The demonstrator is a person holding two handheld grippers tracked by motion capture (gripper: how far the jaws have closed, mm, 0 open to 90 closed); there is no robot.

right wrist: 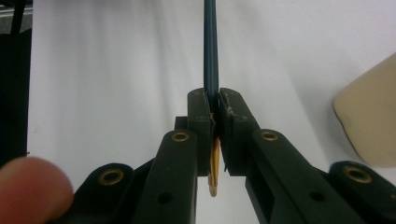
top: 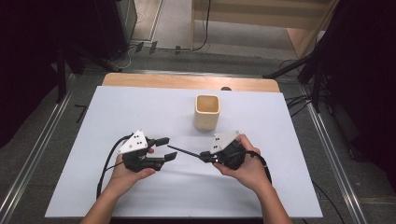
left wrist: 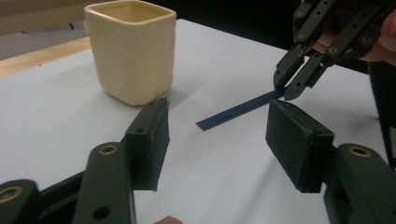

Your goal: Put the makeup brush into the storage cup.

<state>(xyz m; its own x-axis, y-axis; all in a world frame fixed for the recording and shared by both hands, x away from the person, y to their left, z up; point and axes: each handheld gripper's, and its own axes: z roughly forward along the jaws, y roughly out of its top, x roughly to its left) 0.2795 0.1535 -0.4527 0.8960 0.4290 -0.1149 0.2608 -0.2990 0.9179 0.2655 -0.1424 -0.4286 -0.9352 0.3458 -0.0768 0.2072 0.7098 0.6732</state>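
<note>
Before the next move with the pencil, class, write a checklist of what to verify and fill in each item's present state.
1. Right gripper shut firmly on the pencil: ok, its fingers clamp it near the gold end.
2. Pencil clear of the table: cannot tell; its free end sits low over the white surface.
3. Left gripper open: ok, with a wide gap between its fingers.
4. Pencil lined up with the left gripper: ok, it points towards the gap.
5. Cream cup upright, mouth open: ok.
6. Cup out of both grippers' way: ok, it stands beyond them.
</note>
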